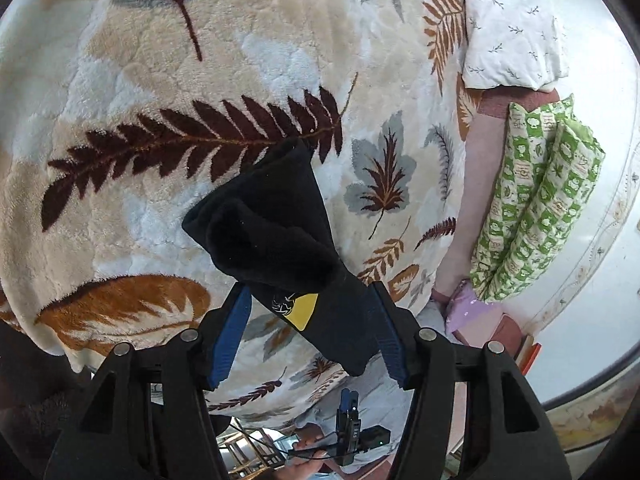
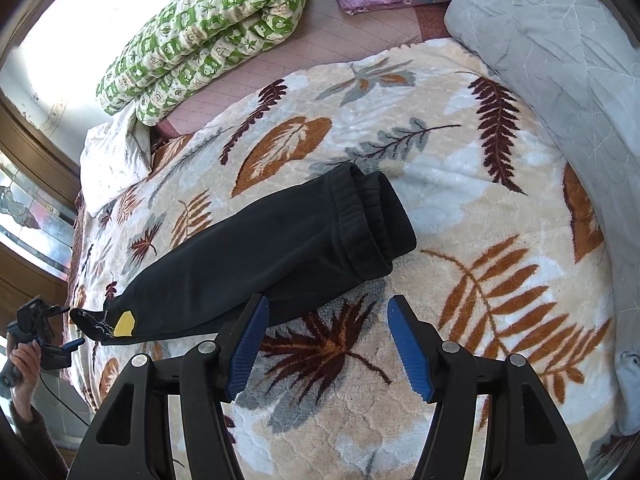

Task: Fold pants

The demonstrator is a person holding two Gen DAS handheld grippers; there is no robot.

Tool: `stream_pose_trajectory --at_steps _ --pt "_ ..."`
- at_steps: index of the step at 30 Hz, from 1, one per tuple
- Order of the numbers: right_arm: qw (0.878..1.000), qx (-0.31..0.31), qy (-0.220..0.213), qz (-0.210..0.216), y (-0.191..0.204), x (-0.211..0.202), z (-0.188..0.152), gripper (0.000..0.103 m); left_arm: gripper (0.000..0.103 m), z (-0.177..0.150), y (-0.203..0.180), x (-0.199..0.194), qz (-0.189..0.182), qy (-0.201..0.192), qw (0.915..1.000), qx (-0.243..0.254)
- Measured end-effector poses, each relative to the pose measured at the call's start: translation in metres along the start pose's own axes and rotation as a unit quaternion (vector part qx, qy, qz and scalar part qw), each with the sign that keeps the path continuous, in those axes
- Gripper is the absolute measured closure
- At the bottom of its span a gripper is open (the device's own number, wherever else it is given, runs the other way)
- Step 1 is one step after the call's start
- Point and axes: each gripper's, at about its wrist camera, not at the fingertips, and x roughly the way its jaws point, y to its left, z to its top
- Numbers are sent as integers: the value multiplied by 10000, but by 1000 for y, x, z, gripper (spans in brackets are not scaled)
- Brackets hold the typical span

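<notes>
Two grippers: left gripper (image 1: 310, 330) loosely straddles one pair of black pants (image 2: 280, 252); right gripper (image 2: 326, 344) gapes empty over one leaf-patterned blanket (image 2: 480, 320).

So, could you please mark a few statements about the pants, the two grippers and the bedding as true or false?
1. The black pants lie on a leaf-patterned blanket. True.
2. The right gripper is clamped on the waistband. False: its jaws stand open over bare blanket, with nothing between them.
3. The pants carry a yellow patch. True.
4. The green patterned quilt lies spread flat under the pants. False: it lies folded beyond the blanket.
5. The pants end with the yellow patch lies between the left gripper's fingers. True.
</notes>
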Motion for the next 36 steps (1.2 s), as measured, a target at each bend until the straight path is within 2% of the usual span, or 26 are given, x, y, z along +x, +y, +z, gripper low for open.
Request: stream_pose_trajectory --at_steps 6,12,15,18,20,21,24,25,26,27,29,30,36 --pt "10000 1 3 -7 -4 1 0 38 44 12 1 16 602 -55 9976 -326" --pt "9999 -70 -38 -129 -9 0 12 38 44 12 11 26 879 -8 9961 35" --pt "9999 88 -63 -38 -13 3 28 38 44 15 21 28 885 22 9961 -38" --pt "9992 321 200 95 -15 20 46 35 44 18 24 27 832 15 9965 -65" --pt "9985 357 411 22 -14 33 52 35 44 17 21 27 819 13 9966 -17" --pt "9980 377 506 -64 -13 40 54 35 44 16 20 27 830 3 9965 54" --pt "9963 374 761 113 -10 52 52 37 47 17 11 27 773 -53 9965 322" --pt "9964 237 812 43 -6 54 51 44 59 17 9 27 752 -126 9962 416" --pt "9963 141 844 -39 -4 55 50 65 75 17 7 25 732 -192 9958 518" --pt "9960 68 887 -57 -3 56 49 74 81 17 6 26 703 -203 9957 572" --pt "9966 16 829 2 -2 51 49 85 90 18 5 25 610 -244 9958 638" --pt "9969 -50 781 5 0 47 50 89 90 18 3 24 587 -279 9954 701" --pt "9982 -275 526 122 12 24 62 90 92 14 -6 17 406 -379 9946 873"
